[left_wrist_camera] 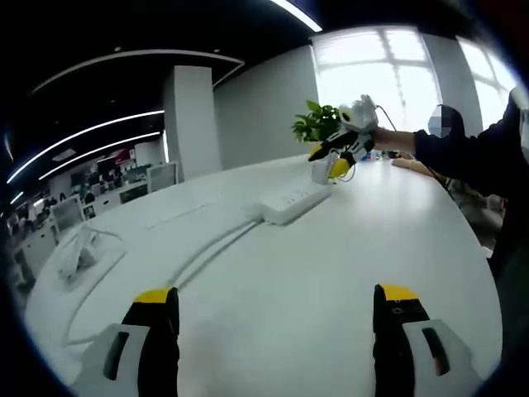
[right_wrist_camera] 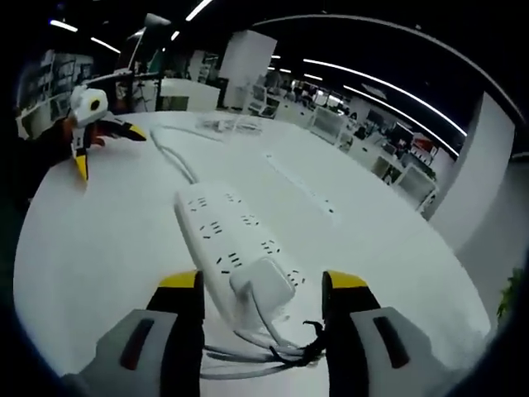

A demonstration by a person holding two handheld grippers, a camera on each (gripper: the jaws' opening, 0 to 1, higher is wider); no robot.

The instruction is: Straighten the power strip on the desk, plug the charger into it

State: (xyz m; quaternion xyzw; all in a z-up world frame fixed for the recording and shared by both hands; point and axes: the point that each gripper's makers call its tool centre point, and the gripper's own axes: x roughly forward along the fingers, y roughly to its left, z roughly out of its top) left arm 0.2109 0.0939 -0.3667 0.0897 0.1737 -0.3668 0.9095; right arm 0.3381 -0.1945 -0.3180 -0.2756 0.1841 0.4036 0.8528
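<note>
Right gripper (right_wrist_camera: 263,289) fingers clamped on the white charger (right_wrist_camera: 263,285), held over the power strip (right_wrist_camera: 235,240) end. Left gripper (left_wrist_camera: 277,310) fingers spread apart over bare desk (left_wrist_camera: 273,256).

One power strip (right_wrist_camera: 233,240), one charger (right_wrist_camera: 263,287)

Charger (right_wrist_camera: 263,285) prongs hidden underneath

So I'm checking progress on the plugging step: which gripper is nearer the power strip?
The right. The right gripper is at the near end of the power strip, with the charger between its jaws. The left gripper hangs back over bare desk, jaws open.
</note>
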